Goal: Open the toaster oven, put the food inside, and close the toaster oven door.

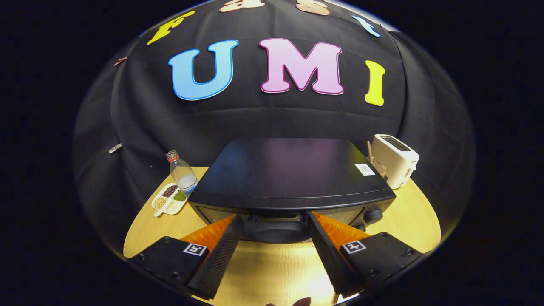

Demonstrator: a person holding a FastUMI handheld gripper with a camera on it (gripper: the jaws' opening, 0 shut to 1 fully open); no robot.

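Gripper position: directly in front of the toaster oven, with both fingers pointing at its front face. The jaws stand wide apart. The fingertips reach the upper front edge of the oven, one on each side of the dark door handle, which lies in the gap between them. Whether either fingertip actually touches the door or the handle cannot be determined; nothing is clamped between the fingers.

Toaster oven: black, flat-topped, standing on the round wooden table. A small white sticker sits near the right rear corner of its top. Two control knobs are on the right end of its front face, just beyond the right finger. The door appears closed, though the fingers cover part of it.

Surrounding items:
- A clear plastic bottle with a red cap stands upright near the left side of the oven.
- A white divided dish holding several kinds of beans or grains lies just in front of the bottle, left of the oven and well apart from the fingers.
- A white pop-up toaster stands behind the oven's right rear corner.
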